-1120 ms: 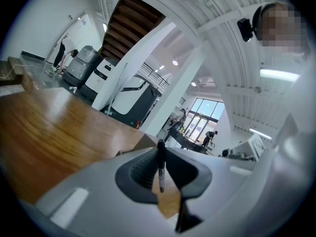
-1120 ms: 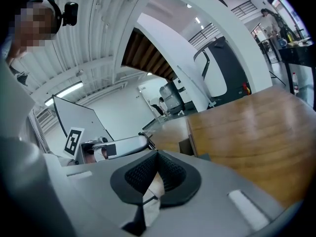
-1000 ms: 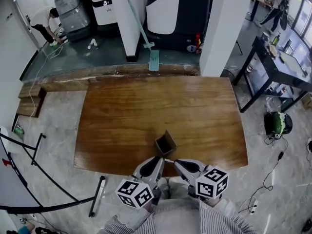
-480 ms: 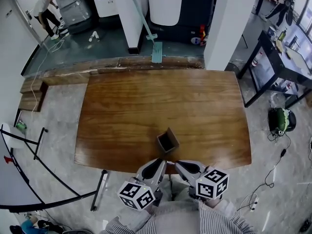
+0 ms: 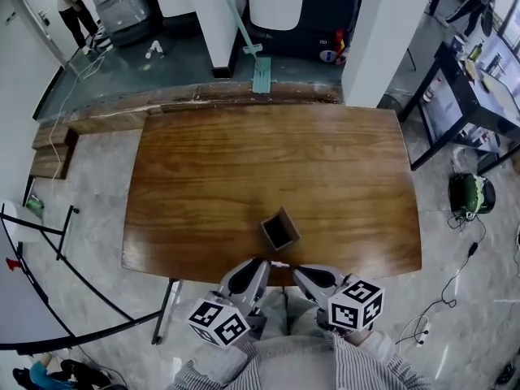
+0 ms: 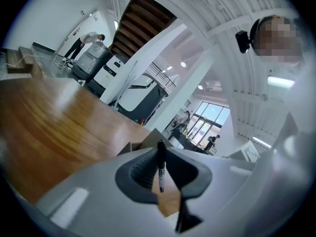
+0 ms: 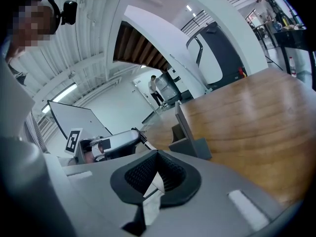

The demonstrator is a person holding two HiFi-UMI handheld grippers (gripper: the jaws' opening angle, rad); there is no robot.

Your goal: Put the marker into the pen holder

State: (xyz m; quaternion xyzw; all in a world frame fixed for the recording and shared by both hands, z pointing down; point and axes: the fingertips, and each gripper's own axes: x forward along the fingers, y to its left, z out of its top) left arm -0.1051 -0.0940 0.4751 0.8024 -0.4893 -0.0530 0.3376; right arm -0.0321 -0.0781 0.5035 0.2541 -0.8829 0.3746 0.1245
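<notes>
The dark square pen holder stands open-topped on the wooden table, near its front edge. My left gripper hovers just before that edge and is shut on a thin black marker, which stands upright between the pads. The marker's tip pokes out toward my right gripper, which sits alongside, shut with nothing in it. In the right gripper view the pen holder is just ahead, with the left gripper and marker to its left. The holder's rim peeks over the left jaws.
A white pillar and dark machines stand beyond the table's far edge. A black desk is at the right, a metal rail at the left. People move in the background.
Both grippers have drawn slightly back toward me, off the table's front edge. The marker stays in the left gripper. The pen holder has not moved.
</notes>
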